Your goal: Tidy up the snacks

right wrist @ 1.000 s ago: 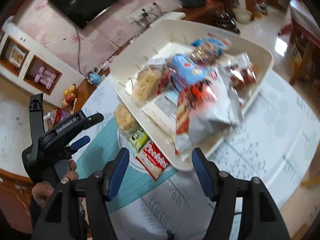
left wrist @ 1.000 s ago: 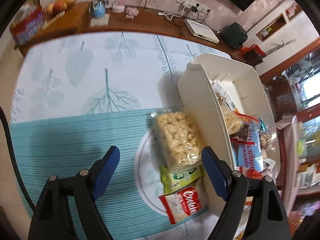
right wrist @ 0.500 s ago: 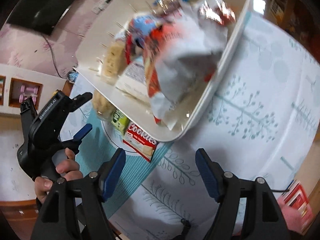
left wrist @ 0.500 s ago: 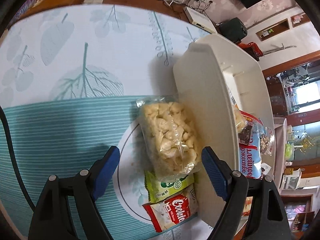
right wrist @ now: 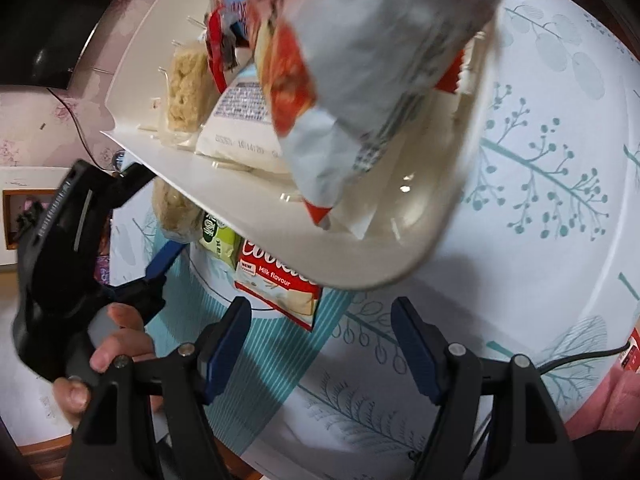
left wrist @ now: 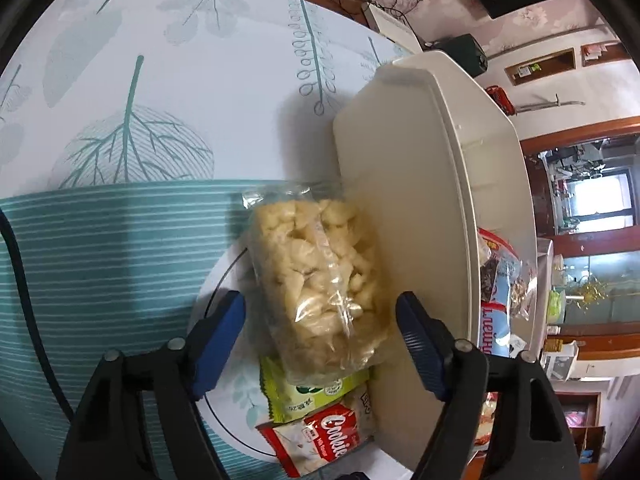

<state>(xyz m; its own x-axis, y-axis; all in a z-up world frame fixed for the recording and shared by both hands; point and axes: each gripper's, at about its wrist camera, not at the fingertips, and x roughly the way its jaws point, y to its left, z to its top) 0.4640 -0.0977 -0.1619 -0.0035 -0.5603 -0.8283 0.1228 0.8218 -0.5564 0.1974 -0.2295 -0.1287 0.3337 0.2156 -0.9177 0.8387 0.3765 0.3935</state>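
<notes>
Puffed-snack bag [left wrist: 320,280] lies on the worktop [left wrist: 160,120] between the left hand-held gripper's [left wrist: 320,336] spread fingers; right hand-held gripper [right wrist: 320,340] spread, empty.

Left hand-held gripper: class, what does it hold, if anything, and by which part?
Nothing. The left hand-held gripper is open, its fingers on either side of the clear snack bag, not touching it.

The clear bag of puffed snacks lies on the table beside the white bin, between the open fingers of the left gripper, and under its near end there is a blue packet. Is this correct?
One detail is wrong: the packet under the near end of the clear bag of puffed snacks is green, not blue, as the left wrist view shows. The rest holds: the bag lies beside the white bin, between the open fingers of the left gripper.
</notes>
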